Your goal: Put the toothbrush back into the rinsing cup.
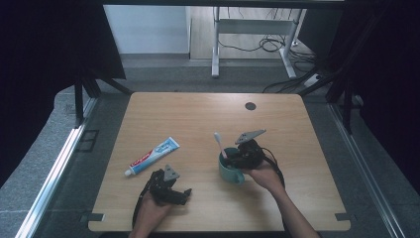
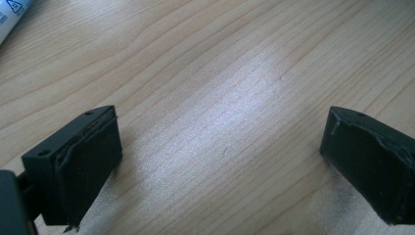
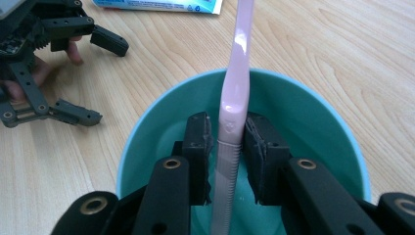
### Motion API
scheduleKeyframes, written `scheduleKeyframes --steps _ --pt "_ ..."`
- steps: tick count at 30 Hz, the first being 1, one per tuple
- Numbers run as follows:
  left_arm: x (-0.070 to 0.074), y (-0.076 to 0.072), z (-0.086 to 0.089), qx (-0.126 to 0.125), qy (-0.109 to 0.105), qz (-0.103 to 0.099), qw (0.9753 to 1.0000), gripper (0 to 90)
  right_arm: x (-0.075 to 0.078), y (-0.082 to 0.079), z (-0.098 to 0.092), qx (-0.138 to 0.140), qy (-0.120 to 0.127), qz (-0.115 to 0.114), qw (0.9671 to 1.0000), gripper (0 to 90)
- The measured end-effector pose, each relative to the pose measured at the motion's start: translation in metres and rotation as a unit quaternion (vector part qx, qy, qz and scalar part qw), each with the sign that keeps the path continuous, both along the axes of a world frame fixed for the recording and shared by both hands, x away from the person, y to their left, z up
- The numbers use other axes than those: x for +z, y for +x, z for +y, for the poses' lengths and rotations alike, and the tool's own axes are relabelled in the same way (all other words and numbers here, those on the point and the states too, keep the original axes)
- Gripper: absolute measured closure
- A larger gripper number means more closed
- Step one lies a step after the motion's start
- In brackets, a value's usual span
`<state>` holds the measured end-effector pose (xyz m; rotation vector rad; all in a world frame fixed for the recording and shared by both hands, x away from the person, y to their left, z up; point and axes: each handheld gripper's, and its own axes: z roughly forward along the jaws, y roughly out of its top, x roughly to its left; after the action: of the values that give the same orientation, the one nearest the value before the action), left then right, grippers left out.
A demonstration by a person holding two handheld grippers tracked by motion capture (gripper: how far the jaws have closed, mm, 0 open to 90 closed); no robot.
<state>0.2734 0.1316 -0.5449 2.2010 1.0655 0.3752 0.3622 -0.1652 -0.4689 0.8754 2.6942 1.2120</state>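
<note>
Gripping one toothbrush (image 3: 234, 105) in one mug (image 3: 313, 122): right gripper (image 3: 230, 147).

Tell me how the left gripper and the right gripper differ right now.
The left gripper stands wide open with bare table between its jaws; the right gripper is clamped on a pink toothbrush. The left rests low by the table's near edge, while the right reaches into a teal cup. Both are black and hand-held.

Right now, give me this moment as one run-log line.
right tool: shut on toothbrush, inside teal mug | left tool: open, over bare table | toothpaste tube: lying flat, untouched
</note>
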Motion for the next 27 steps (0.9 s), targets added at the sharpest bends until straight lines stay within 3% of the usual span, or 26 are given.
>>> scheduleKeyframes --steps 10,27 --pt "0.0 0.0 0.0 0.0 0.0 0.0 1.0 1.6 0.011 -0.004 0.0 0.004 0.004 -0.015 0.9999 66.1" --pt "0.0 0.0 0.0 0.001 -0.001 0.0 1.0 1.6 0.033 -0.013 -0.013 -0.006 0.013 -0.051 0.9986 46.0"
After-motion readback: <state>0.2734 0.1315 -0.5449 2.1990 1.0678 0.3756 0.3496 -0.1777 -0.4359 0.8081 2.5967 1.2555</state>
